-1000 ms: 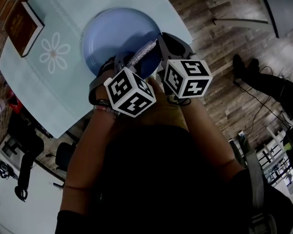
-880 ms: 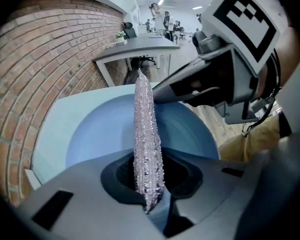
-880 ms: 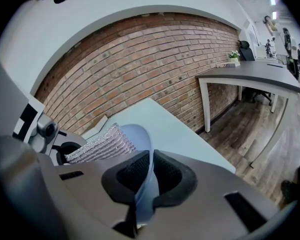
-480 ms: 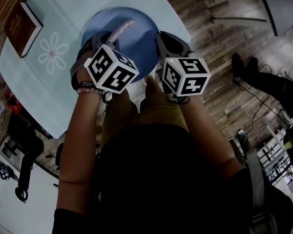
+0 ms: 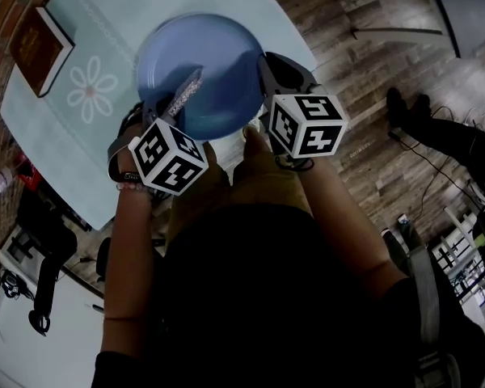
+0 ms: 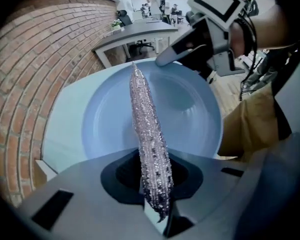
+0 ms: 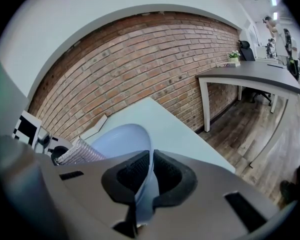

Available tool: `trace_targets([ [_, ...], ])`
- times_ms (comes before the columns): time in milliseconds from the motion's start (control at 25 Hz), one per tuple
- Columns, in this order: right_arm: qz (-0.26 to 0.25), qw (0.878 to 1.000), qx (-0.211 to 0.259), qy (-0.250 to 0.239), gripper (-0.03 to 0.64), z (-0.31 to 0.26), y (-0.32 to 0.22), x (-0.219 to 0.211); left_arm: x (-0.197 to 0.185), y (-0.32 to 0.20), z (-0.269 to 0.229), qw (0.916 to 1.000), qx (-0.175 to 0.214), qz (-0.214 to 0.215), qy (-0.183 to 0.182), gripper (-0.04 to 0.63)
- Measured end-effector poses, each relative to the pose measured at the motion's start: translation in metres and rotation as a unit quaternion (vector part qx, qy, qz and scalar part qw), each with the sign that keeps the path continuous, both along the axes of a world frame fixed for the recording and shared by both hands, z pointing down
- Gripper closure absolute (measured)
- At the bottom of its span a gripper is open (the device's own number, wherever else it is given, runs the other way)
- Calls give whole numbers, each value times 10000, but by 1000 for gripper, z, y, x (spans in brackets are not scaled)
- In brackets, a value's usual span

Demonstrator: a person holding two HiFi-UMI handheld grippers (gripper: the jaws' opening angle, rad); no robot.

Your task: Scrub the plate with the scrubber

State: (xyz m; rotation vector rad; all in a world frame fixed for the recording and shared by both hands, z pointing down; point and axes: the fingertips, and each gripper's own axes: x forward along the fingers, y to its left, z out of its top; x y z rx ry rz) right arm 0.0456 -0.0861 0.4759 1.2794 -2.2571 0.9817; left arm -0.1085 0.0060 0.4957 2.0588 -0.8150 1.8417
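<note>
- 1 pale blue-green table (image 5: 121, 6) fills the upper left of the head view; it bears a white flower print (image 5: 89, 87) and its edge curves round at the upper right.
- 1 dark red book (image 5: 39, 36) lies at the far upper left of that tabletop, well apart from the plate.
- Wooden floor (image 5: 372, 55) spreads over the right of the head view, with a dark shoe (image 5: 394, 107) and cables on it.
- Behind the table, the right gripper view shows a brick wall (image 7: 140, 59) and, at the right, a grey desk (image 7: 255, 76) on white legs.
- Sitting near the table's curved right edge is the blue plate (image 5: 210, 55); bare tabletop stays open to its left and above it.
- At the plate's right rim, the right gripper (image 5: 267, 71) has its 2 jaws closed on that rim, which stands edge-on between the pads.
- From the lower left, the left gripper (image 5: 168, 111) comes in with its jaws clamped tight on the near end of the silvery scrubber (image 5: 184, 91).
- Pointing up the frame, the scrubber extends over the plate's lower-left face; whether it presses on the surface cannot be told.
- Seen from the left gripper view, the scrubber's tip reaches toward the plate's far rim, just beside the right gripper.
</note>
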Motion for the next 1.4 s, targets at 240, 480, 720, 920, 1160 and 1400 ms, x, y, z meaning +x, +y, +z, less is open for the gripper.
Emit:
trace_targets([
  [240,39,10000,-21,9,563,1,-1,-2,34,16,3,9970,-407,495,445,517],
  [480,56,10000,-7,-6,563,0,0,-1,52,-4,1,9968,-195,594,496,517],
  [720,59,10000,10,32,565,0,0,-1,54,-31,2,9978,126,283,591,517],
  [920,31,10000,-13,90,565,1,-1,-2,34,-55,2,9988,317,41,358,517],
  [1160,43,9999,-52,158,565,-1,-2,-2,3,-51,1,9995,177,-278,11,518],
  [1400,34,9998,-60,177,565,0,-2,-2,-4,-19,3,9995,-305,-109,29,518],
])
